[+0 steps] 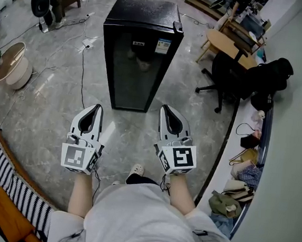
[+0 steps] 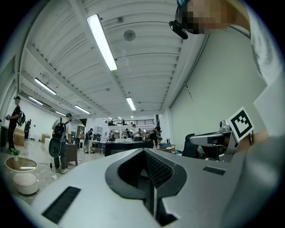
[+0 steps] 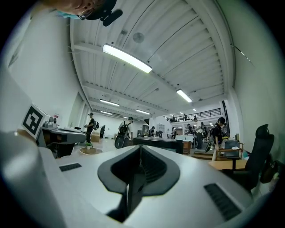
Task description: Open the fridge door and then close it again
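Note:
A black fridge [image 1: 139,53] with a dark glass door stands on the floor ahead of me, and the door is closed. My left gripper [image 1: 95,107] and right gripper [image 1: 165,109] are held side by side a short way in front of it, level, touching nothing. Both have their jaws together with nothing between them. In the left gripper view the shut left gripper [image 2: 146,153] points at the fridge top [image 2: 129,144], with the right gripper [image 2: 213,140] beside it. The right gripper view shows the shut right gripper [image 3: 139,151] facing the fridge [image 3: 160,143].
A black office chair [image 1: 224,77] and a wooden table [image 1: 222,42] stand to the fridge's right. Cables [image 1: 83,69] trail over the floor on its left, near a round white stand [image 1: 12,67]. A striped cloth [image 1: 2,178] lies at lower left. Bags [image 1: 242,169] line the right wall.

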